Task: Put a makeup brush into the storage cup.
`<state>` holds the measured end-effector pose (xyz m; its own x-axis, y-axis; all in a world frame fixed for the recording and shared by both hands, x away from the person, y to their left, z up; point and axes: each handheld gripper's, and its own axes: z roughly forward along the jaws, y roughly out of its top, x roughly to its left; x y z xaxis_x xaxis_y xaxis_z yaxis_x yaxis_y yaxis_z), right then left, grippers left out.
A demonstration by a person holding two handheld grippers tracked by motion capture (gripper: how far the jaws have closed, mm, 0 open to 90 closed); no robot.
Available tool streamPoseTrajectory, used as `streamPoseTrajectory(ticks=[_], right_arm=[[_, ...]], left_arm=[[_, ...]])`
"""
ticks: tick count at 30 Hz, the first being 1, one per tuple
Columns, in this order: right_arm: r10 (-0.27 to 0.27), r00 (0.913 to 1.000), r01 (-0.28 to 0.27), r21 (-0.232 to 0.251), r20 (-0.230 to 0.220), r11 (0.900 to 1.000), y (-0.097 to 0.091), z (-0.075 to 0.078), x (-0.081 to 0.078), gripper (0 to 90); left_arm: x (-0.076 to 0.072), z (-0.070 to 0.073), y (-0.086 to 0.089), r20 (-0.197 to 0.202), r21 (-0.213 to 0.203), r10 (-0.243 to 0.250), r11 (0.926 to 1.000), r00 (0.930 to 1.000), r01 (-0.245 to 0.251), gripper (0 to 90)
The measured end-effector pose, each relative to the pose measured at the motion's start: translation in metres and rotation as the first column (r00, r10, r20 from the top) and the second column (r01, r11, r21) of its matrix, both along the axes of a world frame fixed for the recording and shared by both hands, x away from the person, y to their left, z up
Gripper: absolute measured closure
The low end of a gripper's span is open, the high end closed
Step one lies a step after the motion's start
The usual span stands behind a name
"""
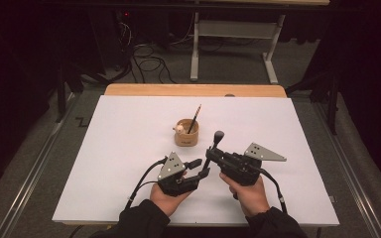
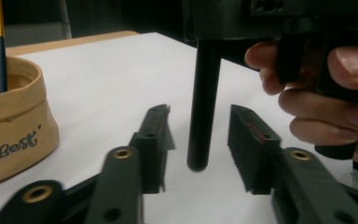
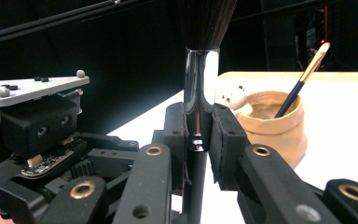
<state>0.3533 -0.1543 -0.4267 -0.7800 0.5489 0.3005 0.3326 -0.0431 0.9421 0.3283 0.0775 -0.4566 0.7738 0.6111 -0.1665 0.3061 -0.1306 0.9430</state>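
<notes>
A: Two grippers meet at one brush [image 1: 214, 145], close to the person. Who has it?

B: Right gripper [image 3: 198, 126] does. Its jaws clamp the shiny ferrule, bristles up, so the brush's long axis stands nearly upright above the table [image 1: 129, 129].

A: And the left gripper [image 2: 199, 140]?

B: Released. Its jaws stand apart on either side of the black handle's lower end, with a gap on both sides and neither pad touching. The handle tip hangs just above the white surface, right between them.

A: So what does the next move hinge on?

B: I'd say the right hand alone decides it. The cup [image 1: 186, 133] sits just beyond the brush, toward the far edge, with a thin gold-tipped brush [image 1: 194, 119] already leaning in it.

A: Nearer hand?

B: Both near; the right holds.
</notes>
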Motion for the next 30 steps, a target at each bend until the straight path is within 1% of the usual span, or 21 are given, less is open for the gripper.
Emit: streamPoseTrajectory(ticks=[3, 6, 8, 10, 12, 15, 19, 21, 24, 27, 30], right_arm=[[-0.011, 0.9998, 0.011, -0.012, 0.018, 0.9999, -0.002, 0.001, -0.001, 79.4], [-0.021, 0.9993, 0.022, -0.022, 0.032, 0.9995, -0.003, 0.002, -0.001, 79.3], [-0.028, 0.9988, 0.029, -0.027, 0.041, 0.9992, -0.004, 0.003, -0.001, 79.4], [-0.033, 0.9983, 0.035, -0.034, 0.048, 0.9988, -0.005, 0.003, -0.001, 79.4], [-0.037, 0.998, 0.039, -0.035, 0.05, 0.9986, -0.005, 0.004, -0.001, 79.4], [-0.043, 0.9973, 0.046, -0.042, 0.059, 0.9981, -0.006, 0.004, -0.001, 79.3], [-0.049, 0.9966, 0.052, -0.045, 0.066, 0.9976, -0.007, 0.005, -0.001, 79.4], [-0.052, 0.996, 0.056, -0.048, 0.072, 0.9973, -0.008, 0.005, -0.001, 79.3], [-0.057, 0.9948, 0.061, -0.052, 0.084, 0.9967, -0.009, 0.006, -0.001, 79.3], [-0.06, 0.9942, 0.065, -0.052, 0.089, 0.9965, -0.01, 0.006, -0.001, 79.3], [-0.062, 0.9941, 0.066, -0.046, 0.089, 0.9967, -0.011, 0.006, -0.001, 79.3]], left_arm=[[0.002, 0.004, 0.006, -0.01, 0.017, 0.006, 0.9998, 0.9999, -0.006, 49.3], [0.002, 0.009, 0.014, 0.004, 0.027, 0.025, 0.9993, 0.9997, -0.025, 43.7], [0.002, 0.013, 0.02, 0.014, 0.046, 0.04, 0.9981, 0.9991, -0.041, 38.2], [0.002, 0.015, 0.029, 0.013, 0.06, 0.042, 0.9973, 0.999, -0.042, 33.5], [0.001, 0.016, 0.037, 0.018, 0.072, 0.049, 0.9961, 0.9987, -0.05, 31.3], [0.0, 0.018, 0.051, 0.017, 0.076, 0.065, 0.9949, 0.9977, -0.066, 28.2], [0.001, 0.02, 0.068, 0.013, 0.067, 0.089, 0.9938, 0.996, -0.089, 24.8], [0.0, 0.02, 0.075, 0.013, 0.062, 0.1, 0.993, 0.9949, -0.1, 23.8], [-0.002, 0.018, 0.084, 0.016, 0.067, 0.115, 0.991, 0.9932, -0.116, 21.3], [-0.003, 0.013, 0.09, 0.019, 0.075, 0.129, 0.9886, 0.9914, -0.131, 19.3], [-0.005, 0.006, 0.093, 0.025, 0.073, 0.157, 0.9846, 0.9872, -0.159, 16.0]])
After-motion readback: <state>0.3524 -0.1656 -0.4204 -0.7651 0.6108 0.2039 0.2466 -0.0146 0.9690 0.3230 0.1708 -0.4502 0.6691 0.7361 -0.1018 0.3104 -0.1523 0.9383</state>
